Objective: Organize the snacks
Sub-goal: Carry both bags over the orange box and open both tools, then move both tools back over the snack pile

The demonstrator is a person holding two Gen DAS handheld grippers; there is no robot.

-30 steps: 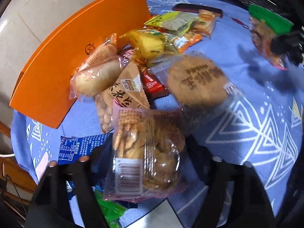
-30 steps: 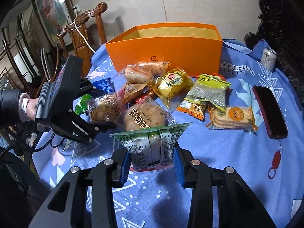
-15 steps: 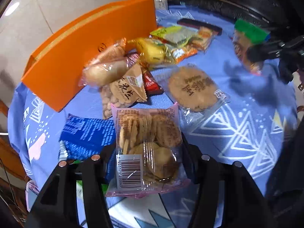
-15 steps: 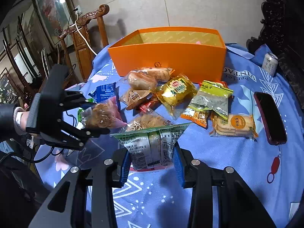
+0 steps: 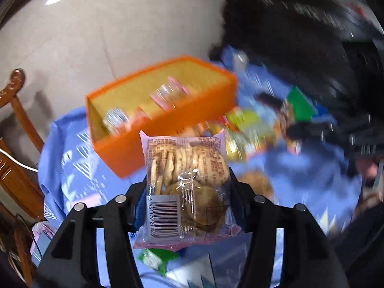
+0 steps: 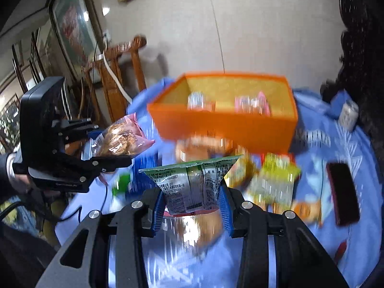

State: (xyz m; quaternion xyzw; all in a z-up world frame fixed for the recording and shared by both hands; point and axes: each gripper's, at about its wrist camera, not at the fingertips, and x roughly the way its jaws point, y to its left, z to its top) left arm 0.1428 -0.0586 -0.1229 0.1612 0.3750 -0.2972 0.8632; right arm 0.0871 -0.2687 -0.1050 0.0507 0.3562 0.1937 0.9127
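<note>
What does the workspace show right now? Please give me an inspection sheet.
Surface: blue patterned tablecloth.
Job's things: orange box with some packets inside; loose snack packets before it, blurred.
Clutter: dark phone; white can.
Grippers: left gripper shut on cookie packet; right gripper shut on green-topped packet.
Cables: white cord on wooden chair.
Surroundings: tiled floor.

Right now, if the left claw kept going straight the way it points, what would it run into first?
Probably the orange box: the left claw, shut on the cookie pack, points at its near wall. Motion blur leaves depth unclear.
</note>
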